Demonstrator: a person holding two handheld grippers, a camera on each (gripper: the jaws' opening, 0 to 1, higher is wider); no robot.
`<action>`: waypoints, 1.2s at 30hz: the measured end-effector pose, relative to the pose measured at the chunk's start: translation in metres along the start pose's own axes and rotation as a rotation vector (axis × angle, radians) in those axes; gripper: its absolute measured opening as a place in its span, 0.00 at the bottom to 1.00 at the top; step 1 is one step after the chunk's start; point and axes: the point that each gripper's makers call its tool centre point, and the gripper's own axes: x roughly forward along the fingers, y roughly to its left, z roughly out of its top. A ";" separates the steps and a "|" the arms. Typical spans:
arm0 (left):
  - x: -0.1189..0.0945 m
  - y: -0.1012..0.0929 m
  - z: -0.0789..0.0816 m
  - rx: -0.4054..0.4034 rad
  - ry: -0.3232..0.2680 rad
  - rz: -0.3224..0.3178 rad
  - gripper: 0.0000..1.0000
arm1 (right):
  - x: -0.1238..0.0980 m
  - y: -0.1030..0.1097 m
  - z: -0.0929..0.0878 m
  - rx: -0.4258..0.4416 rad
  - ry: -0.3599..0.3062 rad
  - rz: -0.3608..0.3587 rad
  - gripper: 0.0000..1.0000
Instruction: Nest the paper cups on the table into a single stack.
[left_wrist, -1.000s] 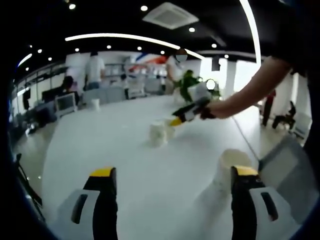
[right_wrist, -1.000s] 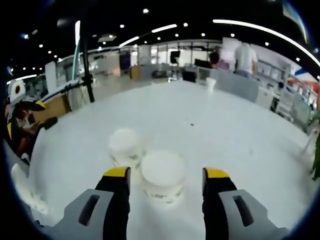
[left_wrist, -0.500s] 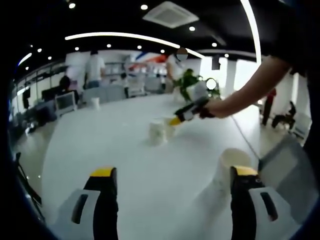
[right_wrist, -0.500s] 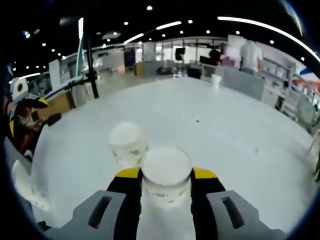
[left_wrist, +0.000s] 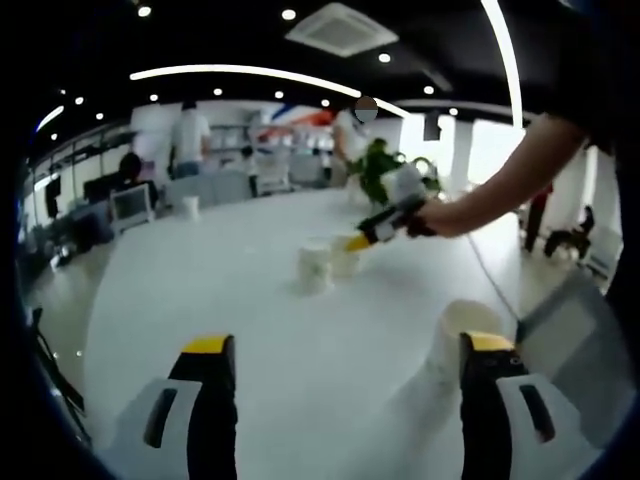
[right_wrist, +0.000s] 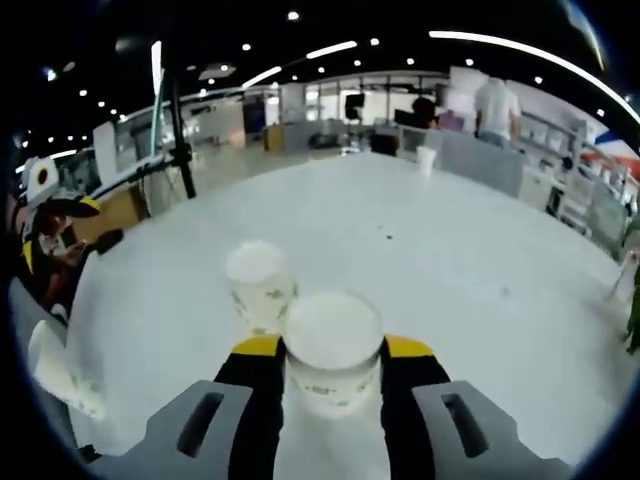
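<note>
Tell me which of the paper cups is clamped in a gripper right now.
The nearer cup, squeezed between the right gripper's yellow-tipped jaws. The cup behind it stands free on the table, and the cup beside the left gripper is ungripped.

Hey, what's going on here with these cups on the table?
A person is collecting paper cups on a white table with two handheld grippers. The right gripper is shut on one cup, with a second cup standing just beyond it. The left gripper is open and holds nothing; a third cup stands by its right jaw. The cups are not yet stacked.
</note>
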 end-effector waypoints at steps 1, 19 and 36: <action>0.000 0.000 0.001 -0.001 0.000 0.000 0.93 | -0.002 0.000 0.001 0.004 -0.001 -0.001 0.34; -0.001 -0.008 0.014 0.009 -0.017 -0.016 0.91 | -0.048 0.017 0.024 0.013 -0.094 -0.002 0.34; 0.001 -0.013 0.038 0.021 -0.052 -0.023 0.91 | -0.100 0.056 0.064 -0.019 -0.228 0.029 0.34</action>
